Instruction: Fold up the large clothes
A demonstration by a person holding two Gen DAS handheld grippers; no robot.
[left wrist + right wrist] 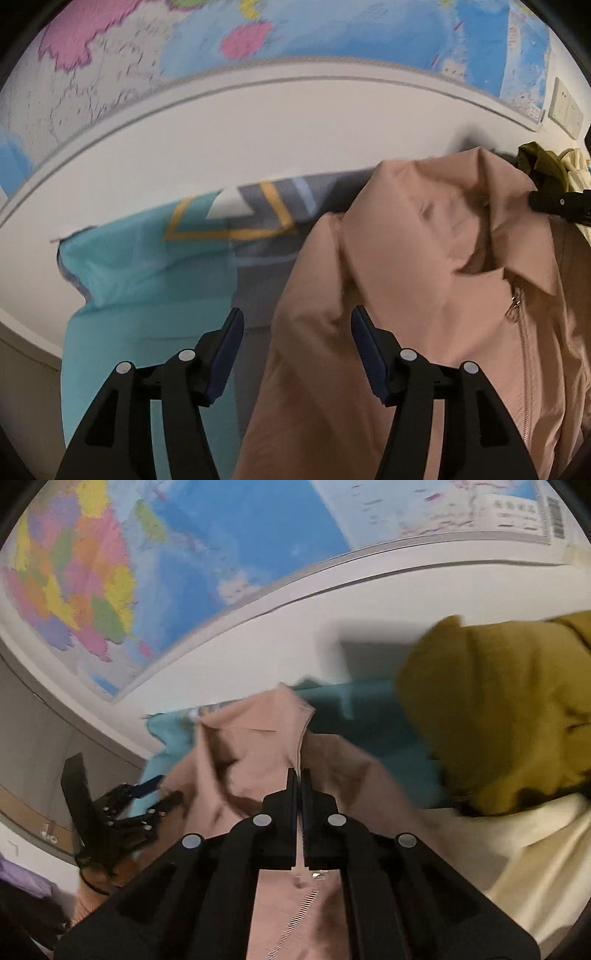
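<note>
A pink zip-up jacket point(424, 280) with a collar lies crumpled on a teal and grey patterned cloth point(147, 266). My left gripper point(297, 325) is open, its fingers just over the jacket's left shoulder edge, holding nothing. My right gripper point(299, 775) is shut on the jacket point(251, 753) at the zipper edge below the collar. The left gripper point(147, 797) also shows at the left of the right wrist view, and the right gripper's tip point(554, 203) shows at the right of the left wrist view.
An olive-yellow garment point(498, 716) and a cream cloth point(535, 849) lie to the right of the jacket. A white wall with a large colourful map point(184, 554) stands behind. A purple item point(22, 878) sits at the far left.
</note>
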